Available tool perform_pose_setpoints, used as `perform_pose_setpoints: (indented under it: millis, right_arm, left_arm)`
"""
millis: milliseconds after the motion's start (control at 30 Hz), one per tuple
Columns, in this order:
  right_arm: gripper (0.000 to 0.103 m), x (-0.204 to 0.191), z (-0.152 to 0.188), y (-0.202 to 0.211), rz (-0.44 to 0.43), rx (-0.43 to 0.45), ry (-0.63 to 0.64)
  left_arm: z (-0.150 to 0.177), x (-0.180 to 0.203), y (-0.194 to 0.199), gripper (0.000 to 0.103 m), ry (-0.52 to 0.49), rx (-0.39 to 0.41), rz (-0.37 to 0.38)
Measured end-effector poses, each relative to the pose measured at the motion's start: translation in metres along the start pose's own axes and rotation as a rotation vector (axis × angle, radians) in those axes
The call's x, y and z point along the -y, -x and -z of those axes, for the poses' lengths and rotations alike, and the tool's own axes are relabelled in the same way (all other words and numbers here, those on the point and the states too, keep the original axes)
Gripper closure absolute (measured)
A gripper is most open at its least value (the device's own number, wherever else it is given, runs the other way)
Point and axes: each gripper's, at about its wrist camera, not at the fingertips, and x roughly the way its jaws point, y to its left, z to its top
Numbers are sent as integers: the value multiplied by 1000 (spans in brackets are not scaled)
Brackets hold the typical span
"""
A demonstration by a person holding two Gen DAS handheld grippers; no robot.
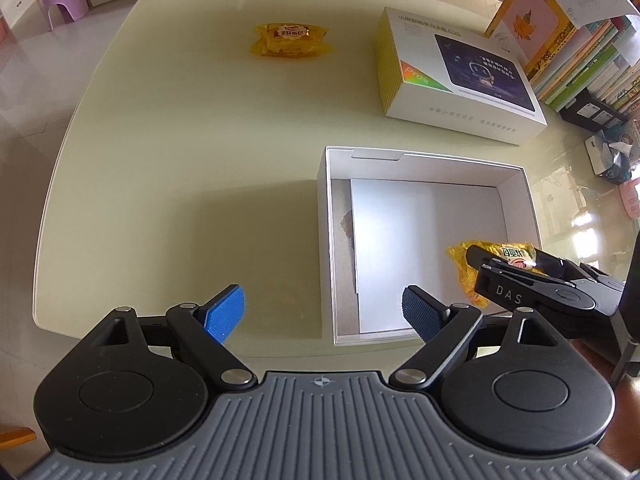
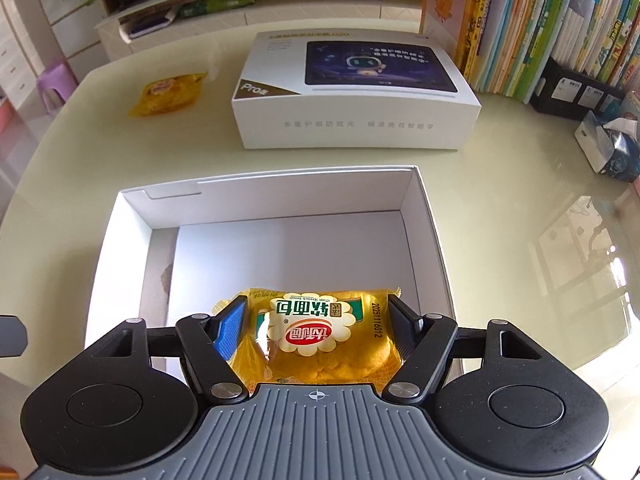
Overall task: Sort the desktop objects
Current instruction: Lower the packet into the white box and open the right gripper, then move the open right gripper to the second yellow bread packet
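My right gripper (image 2: 316,326) is shut on a yellow bread packet (image 2: 316,336) and holds it over the near end of the open white box (image 2: 276,196). In the left wrist view the same packet (image 1: 464,264) shows in the right gripper (image 1: 500,268) above the near right corner of the box (image 1: 400,162). My left gripper (image 1: 324,308) is open and empty, over the table beside the box's near left wall. A second yellow bread packet (image 1: 290,40) lies on the far side of the table, also seen in the right wrist view (image 2: 168,94).
The white box lid (image 1: 460,80) with a tablet picture lies beyond the open box, also in the right wrist view (image 2: 352,92). A row of books (image 2: 540,28) stands at the right. A tissue pack (image 2: 608,148) sits near the right edge. A purple stool (image 1: 66,0) stands off the table.
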Motion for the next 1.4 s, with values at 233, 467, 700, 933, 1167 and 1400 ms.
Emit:
perform_pose_setpoints:
  millis: [233,467,700,933,1167,1400]
  right_arm:
    - [33,6,10,-24,3,-14,4]
    - [33,9,19,-40,3,-24,10]
    - [29,12,18,-41,-10,-28,18]
    - [29,9,-3,-16,-47,4,-3]
    - [28,-2,-32,15,-62,55,-14]
    - [22,-40,-77,29,-95,105,23]
  left_arm:
    - [-3,6,-17,0,-4,-6,4]
    - [-1,9,-28,0,-17,-22,-1]
    - [-4,7,-31,0,-7,-25,-3]
    - [-15,3,-22,0,13,-13,15]
    - [-35,-7,-8,0,29,29,26]
    - [-68,-30,4,0,44,107,38]
